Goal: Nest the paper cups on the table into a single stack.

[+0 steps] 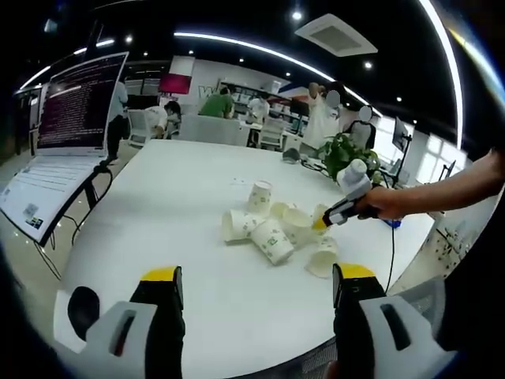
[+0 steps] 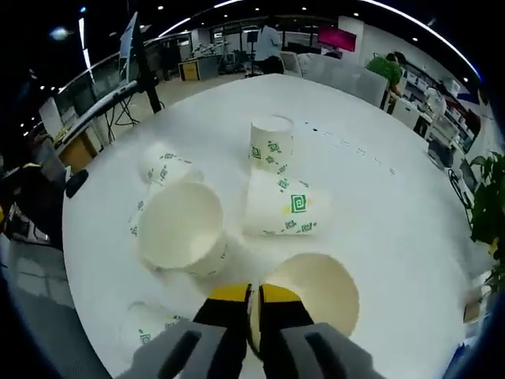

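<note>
So in the left gripper view, far left of the frame there's a laptop (image 1: 67, 142) with a lit screen, sitting on a stand next to the round white table (image 1: 181, 205). At the bottom, the left gripper (image 1: 256, 288) has its yellow-tipped jaws wide apart with nothing between them, hovering over bare tabletop near the table's edge. The paper cups (image 1: 276, 229) are bunched up just right of center in the frame, well above and beyond those jaws, so nowhere near touching. One upright cup (image 1: 259, 197) stands at the back of the bunch; the rest are tipped on their sides. Right of the pile, a person's hand (image 1: 384, 202) comes in from the right edge with the right gripper (image 1: 319, 224), its yellow tips down in the cluster. A green plant (image 1: 341, 150) sits behind, upper right.

In the right gripper view, a tipped cup (image 2: 183, 227) shows its open mouth left of center, with another lying cup (image 2: 164, 167) above it. The standing cup (image 2: 270, 142) is upper middle, and a cup on its side (image 2: 282, 205) lies just below it. At bottom center the right gripper's jaws are pressed together on the rim of an open-mouthed cup (image 2: 312, 292), which spreads out to the right of the tips.
</note>
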